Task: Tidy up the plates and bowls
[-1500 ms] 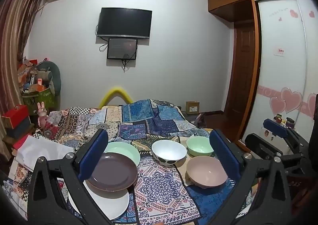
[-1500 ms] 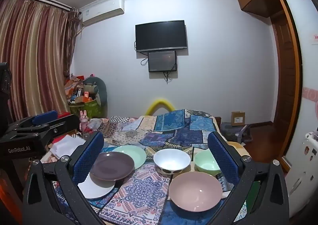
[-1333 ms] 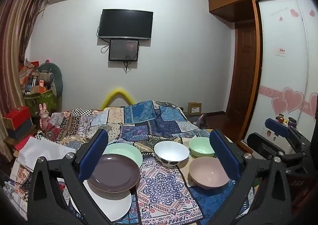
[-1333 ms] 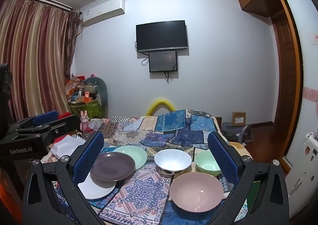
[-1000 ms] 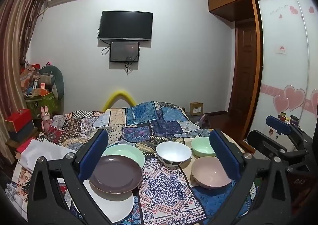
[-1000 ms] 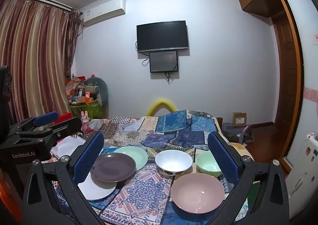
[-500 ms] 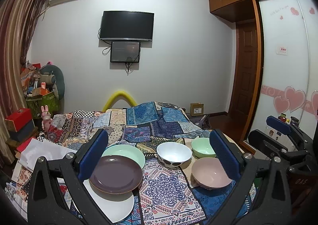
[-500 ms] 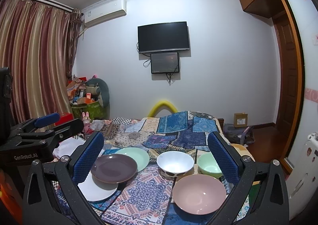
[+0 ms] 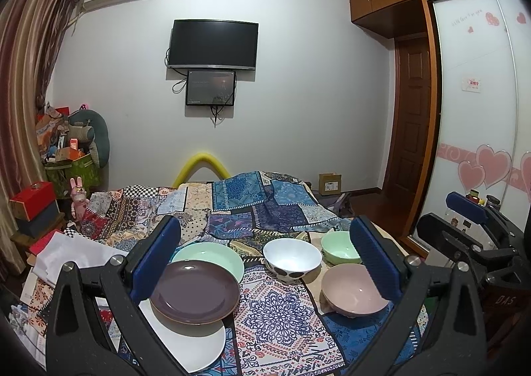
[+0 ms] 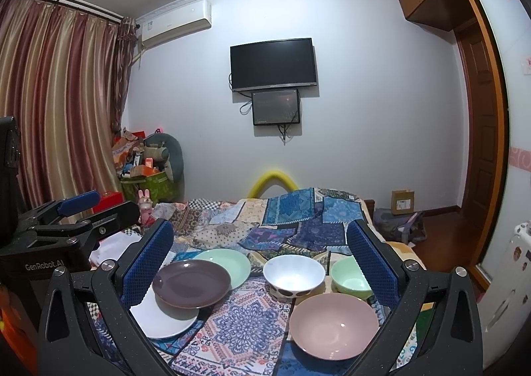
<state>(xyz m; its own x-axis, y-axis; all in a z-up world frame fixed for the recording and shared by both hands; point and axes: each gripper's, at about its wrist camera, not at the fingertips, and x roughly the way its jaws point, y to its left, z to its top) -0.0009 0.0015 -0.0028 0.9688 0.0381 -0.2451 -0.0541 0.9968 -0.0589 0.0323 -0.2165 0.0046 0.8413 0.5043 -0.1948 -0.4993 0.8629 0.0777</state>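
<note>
A dark brown plate (image 9: 195, 291) lies overlapping a white plate (image 9: 192, 346) and a pale green plate (image 9: 215, 254) on a patterned cloth. To the right stand a white spotted bowl (image 9: 292, 259), a green bowl (image 9: 338, 246) and a pink bowl (image 9: 351, 289). My left gripper (image 9: 264, 259) is open and empty, above and before the dishes. My right gripper (image 10: 260, 263) is open and empty, likewise held back from them. The same brown plate (image 10: 190, 283), white bowl (image 10: 293, 271) and pink bowl (image 10: 333, 324) show in the right wrist view.
The dishes lie on a patchwork-covered bed (image 9: 252, 206). Red boxes (image 9: 31, 200) and a cluttered green bin (image 9: 73, 170) stand at the left. A wardrobe (image 9: 481, 143) and a door (image 9: 408, 130) are at the right. A TV (image 9: 212, 44) hangs on the far wall.
Both grippers have drifted slightly upward and back, so the dishes sit a little lower in both views. Both stay open and no dish has moved.
</note>
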